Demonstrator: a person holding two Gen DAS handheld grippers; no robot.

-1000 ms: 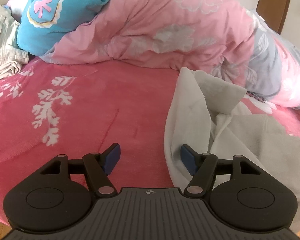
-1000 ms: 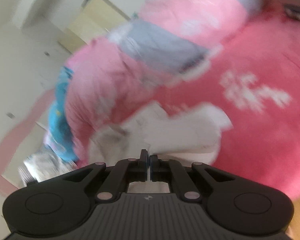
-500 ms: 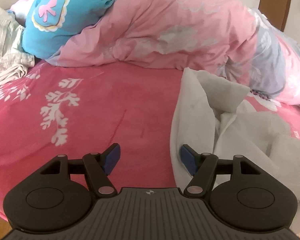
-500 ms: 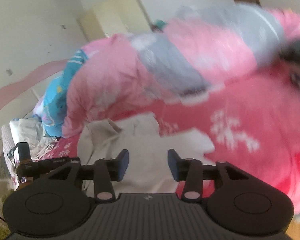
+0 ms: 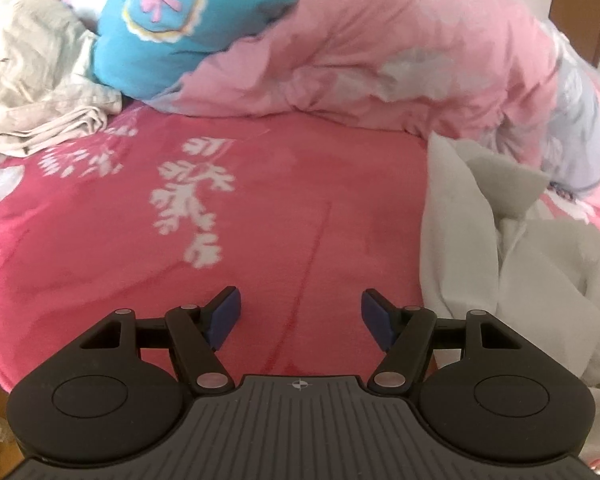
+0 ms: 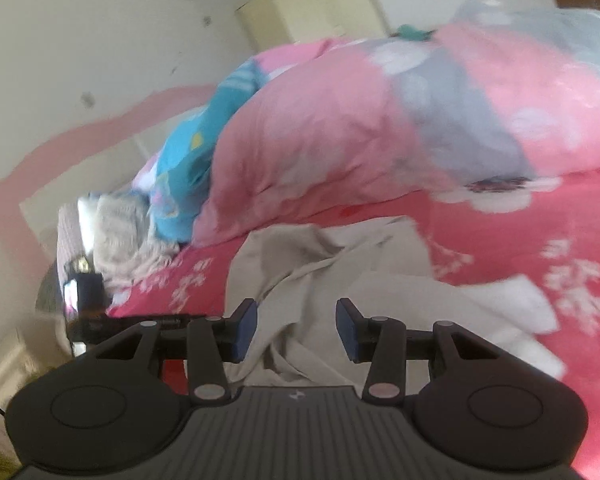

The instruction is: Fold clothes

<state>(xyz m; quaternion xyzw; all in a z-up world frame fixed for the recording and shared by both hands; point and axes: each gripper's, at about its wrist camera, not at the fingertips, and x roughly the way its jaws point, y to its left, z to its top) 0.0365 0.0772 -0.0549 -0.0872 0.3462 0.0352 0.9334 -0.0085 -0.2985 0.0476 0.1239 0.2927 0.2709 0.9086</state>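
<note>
- Left gripper (image 5: 300, 314) is hovering over bare pink bedsheet (image 5: 300, 208), jaws standing apart, gripping nothing.
- Right gripper (image 6: 296, 326) is hanging above the crumpled light-grey garment (image 6: 320, 276), jaws apart, pads not pressing the cloth.
- Garment is lying rumpled on the sheet, just beside the pink duvet (image 5: 380, 52).
- Beige clothes pile (image 5: 32, 76) is sitting at the far left.

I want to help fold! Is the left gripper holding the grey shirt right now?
No, the left gripper is open over bare pink bedsheet, and the grey shirt lies off to its side.
</note>
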